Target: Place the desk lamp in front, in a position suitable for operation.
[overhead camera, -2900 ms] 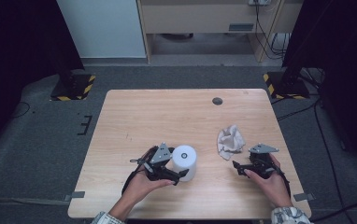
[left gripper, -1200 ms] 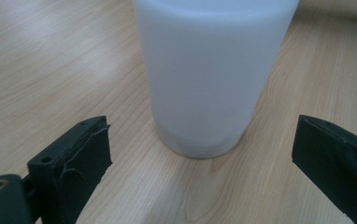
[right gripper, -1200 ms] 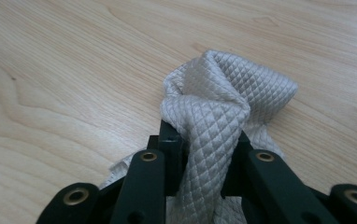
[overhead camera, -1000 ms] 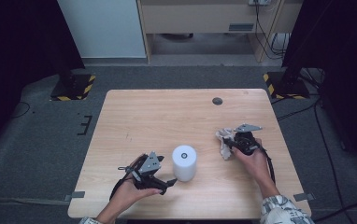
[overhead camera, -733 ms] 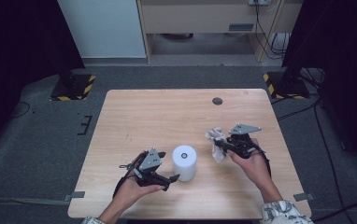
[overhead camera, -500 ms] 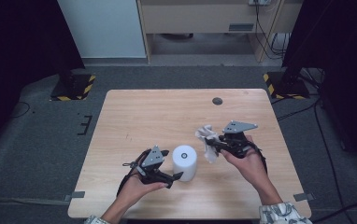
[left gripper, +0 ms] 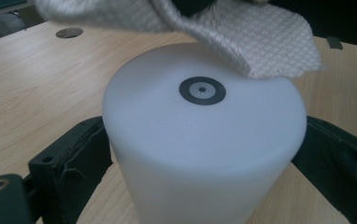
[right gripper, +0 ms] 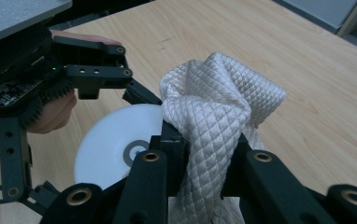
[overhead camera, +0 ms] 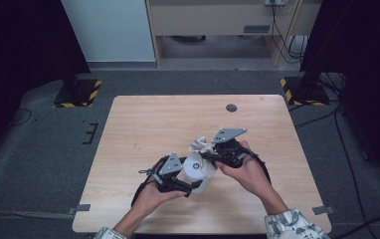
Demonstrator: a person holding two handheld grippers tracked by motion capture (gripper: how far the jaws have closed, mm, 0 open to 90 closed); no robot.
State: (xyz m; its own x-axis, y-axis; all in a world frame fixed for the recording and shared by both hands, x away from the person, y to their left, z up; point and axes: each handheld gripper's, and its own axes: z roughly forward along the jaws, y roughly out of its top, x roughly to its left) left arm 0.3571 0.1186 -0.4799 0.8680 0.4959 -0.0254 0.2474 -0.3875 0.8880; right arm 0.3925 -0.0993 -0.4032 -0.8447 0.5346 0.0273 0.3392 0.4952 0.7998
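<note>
I have the right gripper [right gripper: 200, 163] clamped tight on a cloth [right gripper: 218, 102], its black jaws pinching a bunched fold of the fabric so that the rest puffs out above them in soft lobes. The cloth is off-white with a fine quilted diamond weave, slightly glossy, and in the left gripper view its loose edge [left gripper: 260, 42] drapes just over the far rim of the white cylinder [left gripper: 204, 149], though I cannot tell whether it touches the top. That cylinder is smooth, matte and rounded at its upper edge, standing upright on the table [overhead camera: 153, 124], with a small dark ring with a grey centre [left gripper: 202, 90] printed or set in the middle of its flat top. My left gripper [overhead camera: 185, 185] has it between the jaws: the black padded faces sit against the cylinder's left and right sides low down, and they appear to press on it, so I read that as a grip. From the high view the cylinder [overhead camera: 196, 172] stands near the front middle of the pale wooden tabletop, with the cloth [overhead camera: 201, 146] held just above and behind it and the right gripper [overhead camera: 209, 155] close beside. The wood shows a light straight grain, and a small dark round disc [overhead camera: 231, 107] sits flush near the far edge.
</note>
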